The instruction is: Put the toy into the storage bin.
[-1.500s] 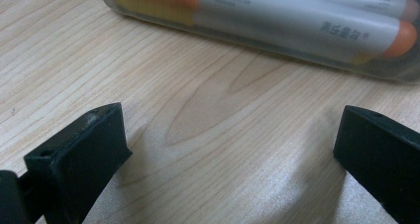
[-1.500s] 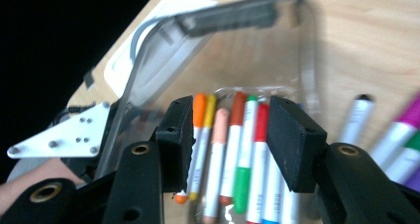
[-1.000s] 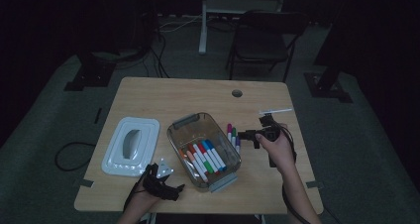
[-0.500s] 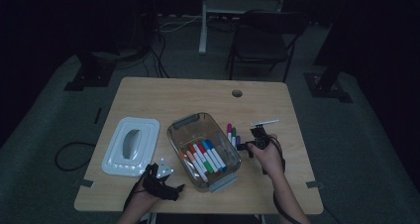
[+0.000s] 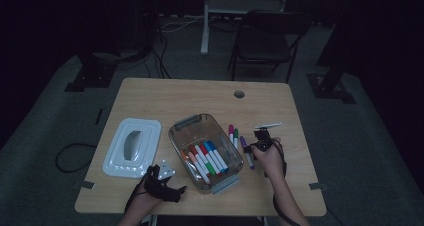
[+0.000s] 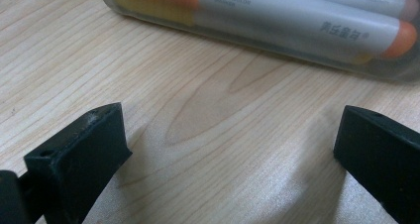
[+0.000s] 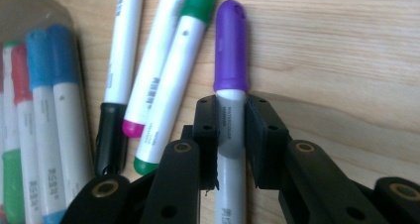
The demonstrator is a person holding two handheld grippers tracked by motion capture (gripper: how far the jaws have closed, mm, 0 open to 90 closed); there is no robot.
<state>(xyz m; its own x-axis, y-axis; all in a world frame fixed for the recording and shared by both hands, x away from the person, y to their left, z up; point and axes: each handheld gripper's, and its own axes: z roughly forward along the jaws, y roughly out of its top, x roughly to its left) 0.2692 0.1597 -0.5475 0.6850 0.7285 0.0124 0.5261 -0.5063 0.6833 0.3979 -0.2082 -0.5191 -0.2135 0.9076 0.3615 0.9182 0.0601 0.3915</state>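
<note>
Purple marker (image 7: pixel 230 60) flat on table (image 5: pixel 295 186) beside clear bin (image 5: pixel 206 151), clamped just below cap by closing jaws of right gripper (image 7: pixel 232 135); next, lift straight into bin; left gripper (image 6: pixel 223 149) open, empty.

Purple-capped white plastic marker (image 7: pixel 230 80) lies beside green-capped white marker (image 7: pixel 171 80) and magenta-capped white marker (image 7: pixel 148 60) on the pale wood-grain counter (image 5: pixel 175 96).
</note>
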